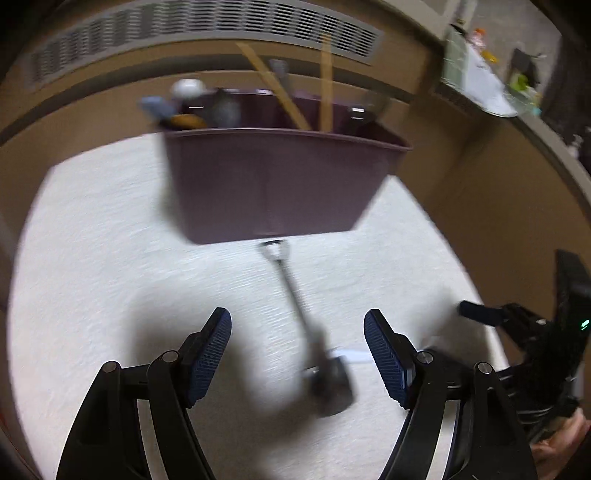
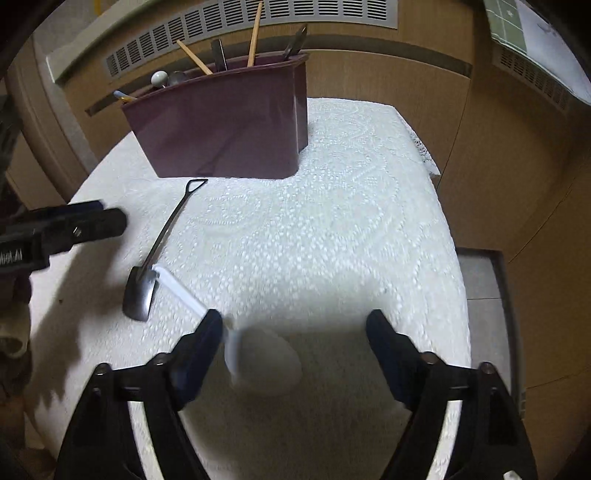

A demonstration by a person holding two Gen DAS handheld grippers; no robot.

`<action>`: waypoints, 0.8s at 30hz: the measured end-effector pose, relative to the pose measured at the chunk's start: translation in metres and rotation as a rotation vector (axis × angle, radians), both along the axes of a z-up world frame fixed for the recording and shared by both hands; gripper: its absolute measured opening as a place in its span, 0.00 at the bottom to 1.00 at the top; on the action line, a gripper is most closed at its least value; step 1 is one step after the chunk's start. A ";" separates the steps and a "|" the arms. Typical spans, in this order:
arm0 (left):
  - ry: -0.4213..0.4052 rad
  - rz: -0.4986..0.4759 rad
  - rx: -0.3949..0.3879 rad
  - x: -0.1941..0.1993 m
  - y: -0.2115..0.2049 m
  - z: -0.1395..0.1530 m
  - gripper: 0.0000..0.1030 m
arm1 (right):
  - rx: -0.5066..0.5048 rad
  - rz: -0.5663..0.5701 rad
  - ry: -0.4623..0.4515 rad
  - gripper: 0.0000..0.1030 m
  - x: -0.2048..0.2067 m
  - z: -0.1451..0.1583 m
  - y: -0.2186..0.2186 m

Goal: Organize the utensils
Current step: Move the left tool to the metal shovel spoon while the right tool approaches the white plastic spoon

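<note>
A maroon utensil holder [image 2: 221, 133] stands at the back of the white lace tablecloth [image 2: 351, 221], with chopsticks [image 2: 255, 33] and several other utensils upright in it. In front of it a dark shovel-shaped spoon [image 2: 162, 240] lies flat, handle toward the holder. A white spoon [image 2: 266, 362] lies beside it, its bowl between the fingers of my right gripper [image 2: 295, 325], which is open; the left finger is close to its handle. In the left wrist view my left gripper [image 1: 297, 332] hangs open over the dark spoon [image 1: 295, 295], in front of the holder [image 1: 273, 184]. The picture is blurred.
A wall with a long vent grille [image 2: 258, 14] and wood panels runs behind the table. The tablecloth's edge [image 2: 424, 155] drops off at the right. A shelf with small items [image 1: 487, 81] sits far right. A person's hand [image 1: 561, 439] holds the right gripper [image 1: 480, 314].
</note>
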State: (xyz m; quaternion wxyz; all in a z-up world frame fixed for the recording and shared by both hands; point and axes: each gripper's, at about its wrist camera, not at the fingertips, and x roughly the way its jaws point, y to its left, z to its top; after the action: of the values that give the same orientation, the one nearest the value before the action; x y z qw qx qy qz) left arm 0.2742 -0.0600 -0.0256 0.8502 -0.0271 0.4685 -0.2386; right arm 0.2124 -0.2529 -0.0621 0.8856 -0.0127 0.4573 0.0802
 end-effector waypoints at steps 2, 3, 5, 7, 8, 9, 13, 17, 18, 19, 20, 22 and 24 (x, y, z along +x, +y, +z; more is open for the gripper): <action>0.048 -0.110 -0.052 0.014 -0.014 -0.003 0.73 | -0.004 -0.008 0.000 0.88 0.006 -0.001 -0.003; 0.081 -0.160 -0.064 0.024 -0.024 -0.007 0.73 | 0.000 -0.010 0.001 0.88 0.008 -0.002 -0.004; 0.130 -0.213 -0.073 0.039 -0.036 -0.015 0.73 | 0.007 -0.016 0.005 0.88 0.011 -0.001 -0.004; 0.165 -0.247 -0.077 0.049 -0.044 -0.022 0.73 | 0.014 -0.024 0.014 0.88 0.012 -0.002 -0.002; 0.181 -0.264 -0.073 0.053 -0.048 -0.026 0.73 | 0.015 -0.025 0.020 0.88 0.015 -0.002 -0.005; 0.188 -0.270 -0.070 0.054 -0.049 -0.029 0.73 | 0.019 -0.028 0.027 0.89 0.016 -0.002 -0.005; 0.193 -0.258 -0.065 0.051 -0.041 -0.029 0.73 | 0.078 -0.043 0.054 0.96 0.019 -0.004 -0.004; 0.197 -0.214 -0.038 0.036 -0.016 -0.027 0.73 | 0.137 -0.048 0.067 1.00 0.017 -0.005 -0.010; 0.195 -0.201 -0.026 0.032 -0.009 -0.026 0.73 | 0.154 -0.044 0.071 1.00 0.016 -0.005 -0.012; 0.195 -0.186 -0.013 0.028 -0.002 -0.026 0.73 | 0.165 -0.044 0.072 1.00 0.015 -0.005 -0.013; 0.196 -0.173 -0.006 0.024 0.006 -0.028 0.73 | 0.174 -0.043 0.072 1.00 0.014 -0.005 -0.014; 0.200 -0.147 -0.008 0.015 0.021 -0.028 0.73 | 0.183 -0.040 0.074 1.00 0.012 -0.004 -0.015; 0.202 -0.122 0.003 0.004 0.033 -0.028 0.73 | 0.202 -0.049 0.071 1.00 0.010 -0.004 -0.017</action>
State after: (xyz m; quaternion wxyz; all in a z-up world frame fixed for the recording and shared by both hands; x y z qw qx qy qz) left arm 0.2783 -0.0271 -0.0540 0.7827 -0.0213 0.5527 -0.2853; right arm 0.2225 -0.2701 -0.0664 0.8673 0.0907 0.4782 0.1046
